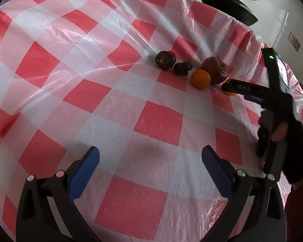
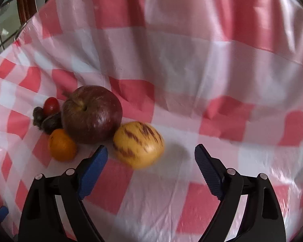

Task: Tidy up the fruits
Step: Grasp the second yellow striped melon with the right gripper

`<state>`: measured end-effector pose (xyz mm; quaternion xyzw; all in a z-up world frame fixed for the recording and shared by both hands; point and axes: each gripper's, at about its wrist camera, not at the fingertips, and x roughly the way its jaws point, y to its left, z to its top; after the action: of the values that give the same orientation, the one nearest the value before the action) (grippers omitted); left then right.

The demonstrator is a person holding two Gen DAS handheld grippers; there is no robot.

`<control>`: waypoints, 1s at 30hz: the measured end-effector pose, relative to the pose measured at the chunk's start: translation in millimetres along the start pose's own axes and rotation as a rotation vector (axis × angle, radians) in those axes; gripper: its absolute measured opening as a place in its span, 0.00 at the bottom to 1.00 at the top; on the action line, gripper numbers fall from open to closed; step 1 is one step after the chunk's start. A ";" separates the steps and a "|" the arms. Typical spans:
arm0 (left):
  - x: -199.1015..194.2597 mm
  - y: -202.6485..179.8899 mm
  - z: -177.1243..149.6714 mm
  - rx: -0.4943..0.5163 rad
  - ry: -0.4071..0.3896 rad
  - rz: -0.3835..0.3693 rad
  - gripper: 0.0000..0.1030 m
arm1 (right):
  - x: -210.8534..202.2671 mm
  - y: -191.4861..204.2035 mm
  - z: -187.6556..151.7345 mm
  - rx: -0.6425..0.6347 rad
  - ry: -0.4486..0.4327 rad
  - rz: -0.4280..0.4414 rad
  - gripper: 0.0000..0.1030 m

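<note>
In the right wrist view a yellow fruit with brown stripes (image 2: 139,144) lies on the checked cloth just ahead of my open right gripper (image 2: 151,151), nearer its left finger. Touching it sits a dark red apple (image 2: 92,114), with a small orange (image 2: 62,145), two dark wrinkled fruits (image 2: 47,121) and a cherry tomato (image 2: 51,105) beside it. In the left wrist view my left gripper (image 1: 150,155) is open and empty, far from the fruit cluster: apple (image 1: 215,69), orange (image 1: 200,79), dark fruits (image 1: 165,59). The right gripper (image 1: 228,86) reaches in there, covering the yellow fruit (image 1: 231,93).
A red and white checked plastic cloth (image 1: 91,64) covers the table and rises in folds at the back (image 2: 171,20). A dark pan with a lid (image 1: 228,2) stands beyond the table's far edge.
</note>
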<state>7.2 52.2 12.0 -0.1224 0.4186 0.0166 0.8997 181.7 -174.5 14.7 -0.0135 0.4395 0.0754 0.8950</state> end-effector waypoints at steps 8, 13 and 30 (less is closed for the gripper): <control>-0.5 0.8 -1.4 -0.007 0.000 0.008 0.98 | -34.9 -3.4 -24.0 0.103 -0.067 0.120 0.44; 2.0 -1.5 -1.0 0.006 0.012 0.013 0.98 | -85.1 -12.8 -80.5 0.240 -0.148 0.193 0.44; 31.4 -9.3 69.4 -0.077 -0.034 -0.007 0.97 | -91.3 -31.4 -109.5 0.374 -0.160 0.267 0.45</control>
<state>80.8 57.2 33.2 -0.1583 0.4018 0.0316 0.9014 45.4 -226.6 18.2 0.2169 0.3714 0.1112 0.8959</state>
